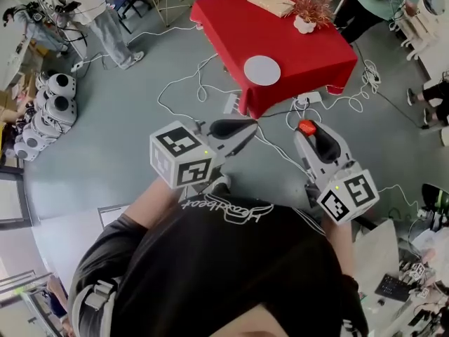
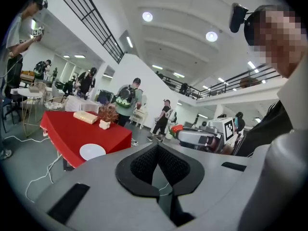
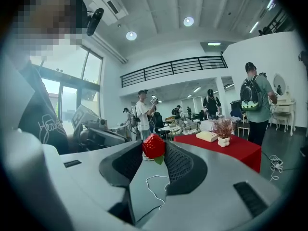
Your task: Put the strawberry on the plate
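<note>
A white round plate lies near the front edge of a red-clothed table, some way ahead of both grippers. My right gripper is shut on a red strawberry, held in the air above the grey floor. In the right gripper view the strawberry sits pinched between the tips of the black pads. My left gripper is shut with nothing in it, level with the right one. In the left gripper view the plate shows on the table to the left.
On the table stand a tan book and a small potted plant. White cables and a power strip lie on the floor before the table. People stand around; round white devices are at the left.
</note>
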`<state>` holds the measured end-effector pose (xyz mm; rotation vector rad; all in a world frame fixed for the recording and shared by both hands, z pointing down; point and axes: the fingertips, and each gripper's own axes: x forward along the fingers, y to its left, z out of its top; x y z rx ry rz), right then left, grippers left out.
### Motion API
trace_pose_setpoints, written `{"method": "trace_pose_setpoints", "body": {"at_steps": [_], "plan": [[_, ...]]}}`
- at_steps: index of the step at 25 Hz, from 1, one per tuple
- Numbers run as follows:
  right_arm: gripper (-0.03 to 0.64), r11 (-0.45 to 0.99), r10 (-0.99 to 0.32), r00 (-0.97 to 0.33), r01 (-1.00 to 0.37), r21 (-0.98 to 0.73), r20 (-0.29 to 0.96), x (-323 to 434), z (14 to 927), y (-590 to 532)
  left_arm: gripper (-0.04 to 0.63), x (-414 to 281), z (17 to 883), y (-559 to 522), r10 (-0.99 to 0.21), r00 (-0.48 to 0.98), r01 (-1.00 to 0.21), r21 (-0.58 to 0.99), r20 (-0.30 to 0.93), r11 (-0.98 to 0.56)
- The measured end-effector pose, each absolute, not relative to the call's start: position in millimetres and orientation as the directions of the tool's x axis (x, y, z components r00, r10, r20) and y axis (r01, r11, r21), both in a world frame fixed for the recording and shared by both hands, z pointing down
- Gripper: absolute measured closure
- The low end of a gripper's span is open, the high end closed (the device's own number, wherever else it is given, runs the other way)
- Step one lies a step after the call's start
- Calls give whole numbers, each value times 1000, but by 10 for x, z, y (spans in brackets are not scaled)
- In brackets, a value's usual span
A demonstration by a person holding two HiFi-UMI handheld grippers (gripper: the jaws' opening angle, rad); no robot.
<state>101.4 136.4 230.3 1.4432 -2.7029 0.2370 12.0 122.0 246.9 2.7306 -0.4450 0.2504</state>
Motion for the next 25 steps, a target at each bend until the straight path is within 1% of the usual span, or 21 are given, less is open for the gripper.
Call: {"method": "trace_pose_setpoints", "body": {"at_steps": [6, 14, 19, 25], "plan": [[482, 514, -842, -523, -853, -92, 132, 884, 2364, 1111, 589, -49, 2533, 949, -267, 938, -332, 347, 221, -877], [482, 474, -856, -494, -868, -146, 156, 594, 2533, 628, 589, -404, 2738, 428, -256, 939, -330, 387, 231, -861], [482, 425, -877, -448, -892, -152, 174, 429, 2645, 338, 589, -653, 2904, 99, -237, 941, -321, 410, 241, -854], [482, 384, -893, -407, -912, -143, 191, 408, 2685, 238, 589, -718, 2980, -123, -232, 942, -316, 401, 243, -860]]}}
